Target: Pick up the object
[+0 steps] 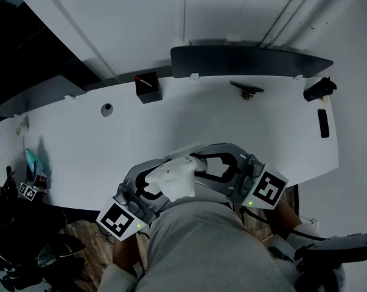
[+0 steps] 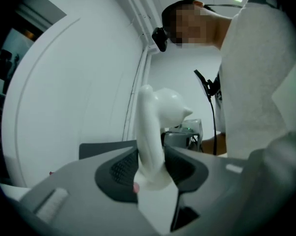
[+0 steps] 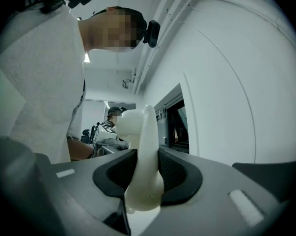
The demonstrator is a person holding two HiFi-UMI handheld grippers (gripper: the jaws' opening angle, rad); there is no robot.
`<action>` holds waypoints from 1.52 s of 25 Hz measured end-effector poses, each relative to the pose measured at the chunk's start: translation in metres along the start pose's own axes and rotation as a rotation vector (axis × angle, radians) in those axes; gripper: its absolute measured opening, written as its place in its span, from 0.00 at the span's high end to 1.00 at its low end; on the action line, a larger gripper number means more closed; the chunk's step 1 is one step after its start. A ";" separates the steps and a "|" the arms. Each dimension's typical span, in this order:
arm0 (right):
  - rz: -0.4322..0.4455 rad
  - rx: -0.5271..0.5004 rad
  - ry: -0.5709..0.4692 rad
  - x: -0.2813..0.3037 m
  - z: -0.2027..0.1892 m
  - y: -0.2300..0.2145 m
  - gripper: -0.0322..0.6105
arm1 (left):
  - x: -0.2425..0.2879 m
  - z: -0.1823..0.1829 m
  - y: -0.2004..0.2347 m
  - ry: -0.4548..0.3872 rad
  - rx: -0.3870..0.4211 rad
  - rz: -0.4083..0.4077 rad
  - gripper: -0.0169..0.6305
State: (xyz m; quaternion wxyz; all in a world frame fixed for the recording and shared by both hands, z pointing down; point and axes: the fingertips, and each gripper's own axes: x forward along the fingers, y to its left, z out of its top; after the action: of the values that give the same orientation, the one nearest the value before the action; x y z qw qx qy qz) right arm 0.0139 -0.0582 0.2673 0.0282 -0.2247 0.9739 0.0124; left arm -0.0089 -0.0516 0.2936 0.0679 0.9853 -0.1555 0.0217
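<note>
R grey two-jaw gripper [image 3: 148, 170] level, clamped on white glossy object [image 3: 146, 132]; L grey gripper [image 2: 151, 165] level, jaws parted round it.

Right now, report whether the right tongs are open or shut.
Shut: the right tongs press both pads against the white object.

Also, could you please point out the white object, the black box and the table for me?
white object [image 1: 177, 180], head view, on its rounded body.
black box [image 1: 148, 87], head view, on its middle.
table [image 1: 232, 132], head view, on a bare patch of its top.

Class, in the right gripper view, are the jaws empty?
No, the right gripper is clamped on a white object.
</note>
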 end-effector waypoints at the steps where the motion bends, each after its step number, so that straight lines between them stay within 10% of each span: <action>1: 0.005 -0.011 0.003 0.000 0.000 0.001 0.74 | 0.000 0.000 0.000 -0.009 -0.011 0.007 0.72; 21: -0.132 -0.025 0.057 -0.040 -0.039 -0.010 0.66 | -0.012 -0.020 0.012 -0.040 -0.037 0.378 0.77; 25: -0.210 -0.055 0.093 -0.047 -0.045 -0.009 0.73 | -0.018 -0.020 0.011 -0.044 0.005 0.434 0.77; 27: -0.253 -0.070 0.112 -0.048 -0.045 -0.006 0.95 | -0.023 -0.019 0.009 -0.060 0.024 0.464 0.77; 38: -0.421 -0.063 0.365 -0.022 -0.086 0.056 0.95 | -0.085 -0.040 -0.025 -0.095 -0.022 0.523 0.77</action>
State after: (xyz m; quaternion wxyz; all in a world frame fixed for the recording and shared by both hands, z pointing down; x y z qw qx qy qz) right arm 0.0047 -0.0010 0.3551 -0.1527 -0.4214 0.8939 -0.0043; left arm -0.0827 0.0035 0.3249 0.0635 0.9106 -0.4082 -0.0092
